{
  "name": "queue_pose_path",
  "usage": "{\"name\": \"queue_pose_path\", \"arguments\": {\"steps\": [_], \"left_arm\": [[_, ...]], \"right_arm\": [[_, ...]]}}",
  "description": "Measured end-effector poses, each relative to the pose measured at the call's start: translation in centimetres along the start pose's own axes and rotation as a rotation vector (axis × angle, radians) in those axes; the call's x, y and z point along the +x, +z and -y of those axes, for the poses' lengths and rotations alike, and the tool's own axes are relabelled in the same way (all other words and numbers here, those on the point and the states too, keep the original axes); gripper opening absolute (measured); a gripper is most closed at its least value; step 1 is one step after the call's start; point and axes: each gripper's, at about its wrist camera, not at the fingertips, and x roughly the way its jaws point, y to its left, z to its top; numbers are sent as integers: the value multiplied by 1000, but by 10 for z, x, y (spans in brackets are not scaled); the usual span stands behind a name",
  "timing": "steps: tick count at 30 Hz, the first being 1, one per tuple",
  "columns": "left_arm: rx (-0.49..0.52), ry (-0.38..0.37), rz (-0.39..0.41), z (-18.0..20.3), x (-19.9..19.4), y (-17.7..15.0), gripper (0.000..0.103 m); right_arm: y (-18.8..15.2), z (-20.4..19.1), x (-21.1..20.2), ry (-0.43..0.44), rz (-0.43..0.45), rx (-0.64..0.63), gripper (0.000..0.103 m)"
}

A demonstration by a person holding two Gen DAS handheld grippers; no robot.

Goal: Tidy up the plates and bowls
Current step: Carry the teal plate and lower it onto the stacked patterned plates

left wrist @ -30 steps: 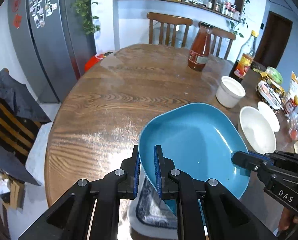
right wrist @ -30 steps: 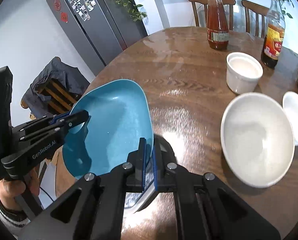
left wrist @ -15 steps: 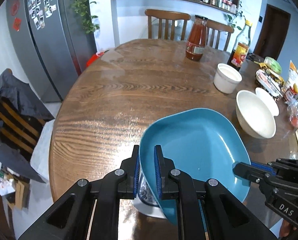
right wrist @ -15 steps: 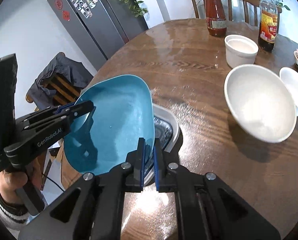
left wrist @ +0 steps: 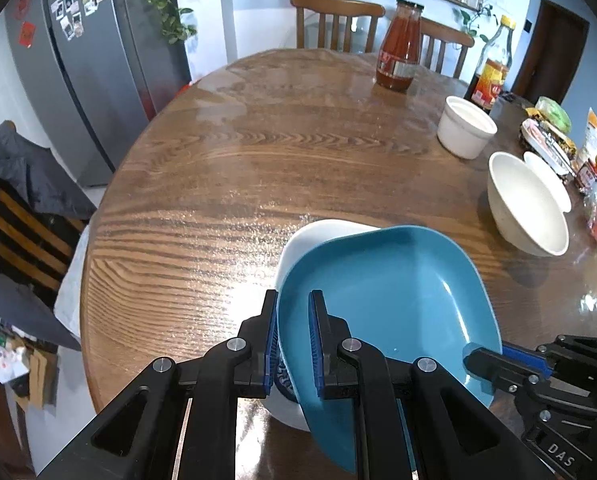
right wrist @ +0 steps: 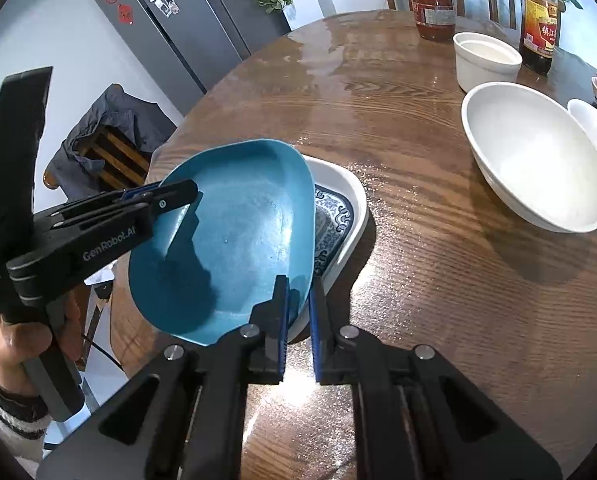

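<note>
Blue plate [left wrist: 390,300], rounded and shallow, hangs tilted just above a white dish with a blue patterned centre [right wrist: 334,216] near the close edge of the round wooden worktop [left wrist: 258,168]. The left hand-held gripper [left wrist: 292,340] is clamped narrow on the plate's left rim, one pad on each face. The right hand-held gripper [right wrist: 298,320] pinches the opposite rim, its jaws almost together with the rim between them. Whether the plate touches the dish beneath cannot be told. Farther right on the worktop stand a large white bowl [right wrist: 534,156], a smaller white plate [right wrist: 594,124] just beside it, and a white ramekin [left wrist: 464,126] near two bottles.
</note>
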Motion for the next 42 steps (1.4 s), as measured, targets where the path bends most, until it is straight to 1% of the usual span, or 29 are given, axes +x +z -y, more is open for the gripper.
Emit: {"name": "queue_pose_path", "arguments": {"steps": [5,8,18,23,28,32,38,42], "left_arm": [[-4,-6,-35,-5,14,2,13],[-6,-8,-34,-7,16,5,12],[56,-4,-38,-1,22,14,13],[70,-4,-40,-2,24,17,13],[82,-4,-49,-3,27,17,15],[92,-3,-59,-4,29,16,16],[104,-10,-68,-5,32,16,16],[115,-10,-71,-4,33,16,18]], "right_arm": [[0,-5,7,-10,-14,-18,12],[-1,-9,10,-14,-19,-35,13],[1,-14,12,-17,-45,-67,16],[2,-15,15,-15,-59,-75,17],[5,-16,20,-18,-69,-83,20],[6,-17,21,-15,-72,-86,25],[7,-18,22,-31,-73,-86,26],[7,-24,17,-59,-63,-104,29]]}}
